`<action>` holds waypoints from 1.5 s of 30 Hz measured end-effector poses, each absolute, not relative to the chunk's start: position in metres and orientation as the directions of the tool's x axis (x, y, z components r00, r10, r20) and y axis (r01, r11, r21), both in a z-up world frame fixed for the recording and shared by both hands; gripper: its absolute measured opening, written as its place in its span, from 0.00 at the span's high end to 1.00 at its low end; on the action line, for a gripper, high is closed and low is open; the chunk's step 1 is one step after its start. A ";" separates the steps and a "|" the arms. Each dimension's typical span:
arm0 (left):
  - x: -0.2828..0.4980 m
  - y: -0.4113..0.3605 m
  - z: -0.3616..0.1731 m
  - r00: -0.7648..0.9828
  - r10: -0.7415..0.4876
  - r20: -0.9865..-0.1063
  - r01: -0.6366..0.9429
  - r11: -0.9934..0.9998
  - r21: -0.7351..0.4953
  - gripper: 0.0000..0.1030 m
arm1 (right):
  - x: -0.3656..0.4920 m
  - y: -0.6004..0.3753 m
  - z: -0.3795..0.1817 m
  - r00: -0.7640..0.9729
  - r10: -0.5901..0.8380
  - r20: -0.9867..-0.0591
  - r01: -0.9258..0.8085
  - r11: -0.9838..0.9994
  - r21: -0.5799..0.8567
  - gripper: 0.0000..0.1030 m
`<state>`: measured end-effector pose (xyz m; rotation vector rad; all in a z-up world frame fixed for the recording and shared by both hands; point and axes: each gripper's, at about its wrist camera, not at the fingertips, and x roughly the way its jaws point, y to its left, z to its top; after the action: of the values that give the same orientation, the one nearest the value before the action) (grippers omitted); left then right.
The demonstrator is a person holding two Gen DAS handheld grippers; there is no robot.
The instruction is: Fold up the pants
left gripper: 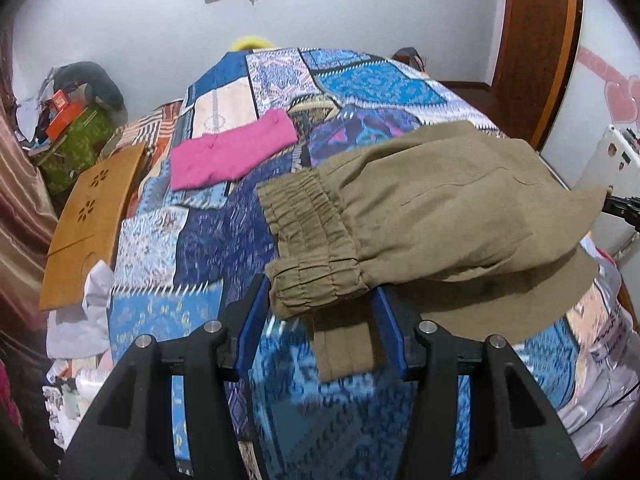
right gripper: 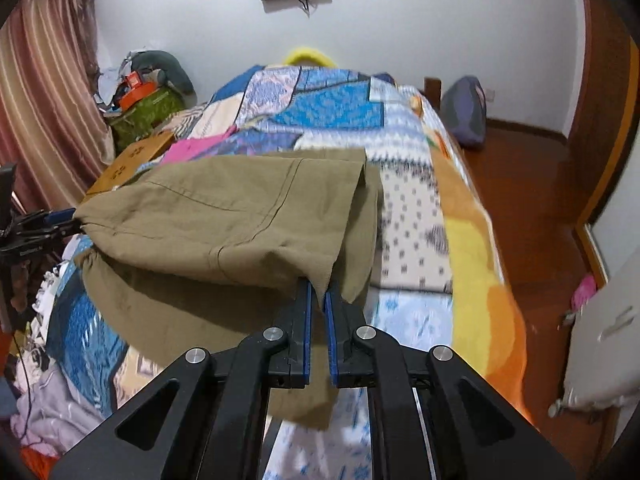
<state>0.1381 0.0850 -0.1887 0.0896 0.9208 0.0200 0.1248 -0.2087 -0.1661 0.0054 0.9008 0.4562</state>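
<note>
The khaki pants (left gripper: 440, 208) hung folded above the patchwork bedspread (left gripper: 192, 248), stretched between the two grippers. The left gripper (left gripper: 320, 312) had its blue-padded fingers spread wide around the elastic cuffs, seemingly not pinching them, while the right gripper (right gripper: 319, 308) was clamped on the fabric's opposite edge. A folded pink garment (left gripper: 230, 152) lay well beyond the pants, and a wooden board (left gripper: 90, 220) rested at the bed's left edge.
</note>
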 end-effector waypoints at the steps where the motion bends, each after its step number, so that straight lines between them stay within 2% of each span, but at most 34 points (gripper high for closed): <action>1: 0.135 0.085 -0.189 0.602 0.057 -0.797 0.020 0.996 0.086 0.50 | 0.120 -0.208 -0.167 0.533 0.377 -0.758 -0.377 0.907 0.186 0.92; 4: 0.125 0.083 -0.184 0.612 0.062 -0.788 0.016 0.996 0.091 0.49 | 0.108 -0.207 -0.164 0.545 0.353 -0.760 -0.375 0.914 0.156 0.81; 6: 0.119 0.082 -0.176 0.629 0.070 -0.774 0.009 0.995 0.097 0.47 | 0.100 -0.205 -0.154 0.581 0.331 -0.743 -0.381 0.918 0.111 0.70; 11: 0.118 0.070 -0.160 0.659 0.053 -0.751 0.026 0.995 0.092 0.44 | 0.086 -0.193 -0.135 0.622 0.338 -0.706 -0.432 0.900 0.050 0.58; 17: 0.126 0.025 -0.167 0.656 0.021 -0.754 0.157 0.974 0.163 0.41 | 0.078 -0.155 -0.136 0.586 0.421 -0.692 -0.536 0.842 0.058 0.56; 21: 0.132 0.005 -0.188 0.617 0.024 -0.787 0.223 0.953 0.204 0.41 | 0.076 -0.131 -0.149 0.546 0.451 -0.706 -0.582 0.810 0.067 0.53; 23: 0.133 0.001 -0.198 0.603 0.035 -0.797 0.238 0.945 0.222 0.40 | 0.077 -0.121 -0.157 0.516 0.471 -0.716 -0.601 0.794 0.090 0.53; 28: 0.131 -0.003 -0.211 0.601 0.048 -0.798 0.266 0.929 0.257 0.29 | 0.080 -0.101 -0.171 0.477 0.470 -0.742 -0.621 0.778 0.093 0.53; 33: 0.135 -0.013 -0.218 0.618 0.079 -0.782 0.274 0.911 0.308 0.28 | 0.083 -0.092 -0.179 0.441 0.481 -0.757 -0.636 0.763 0.114 0.53; 35: 0.138 -0.015 -0.214 0.624 0.069 -0.778 0.275 0.913 0.302 0.31 | 0.083 -0.088 -0.182 0.430 0.482 -0.763 -0.644 0.757 0.115 0.52; 39: 0.148 -0.010 -0.202 0.624 0.029 -0.781 0.274 0.928 0.253 0.32 | 0.082 -0.080 -0.186 0.421 0.479 -0.770 -0.658 0.746 0.104 0.46; 45: 0.153 -0.006 -0.192 0.621 -0.004 -0.784 0.269 0.940 0.208 0.33 | 0.088 -0.075 -0.186 0.462 0.480 -0.746 -0.646 0.759 0.088 0.46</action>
<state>0.1533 -0.0060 -0.1918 0.3215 0.8913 -0.1602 0.0875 -0.0751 -0.1863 -0.2191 0.8412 0.6986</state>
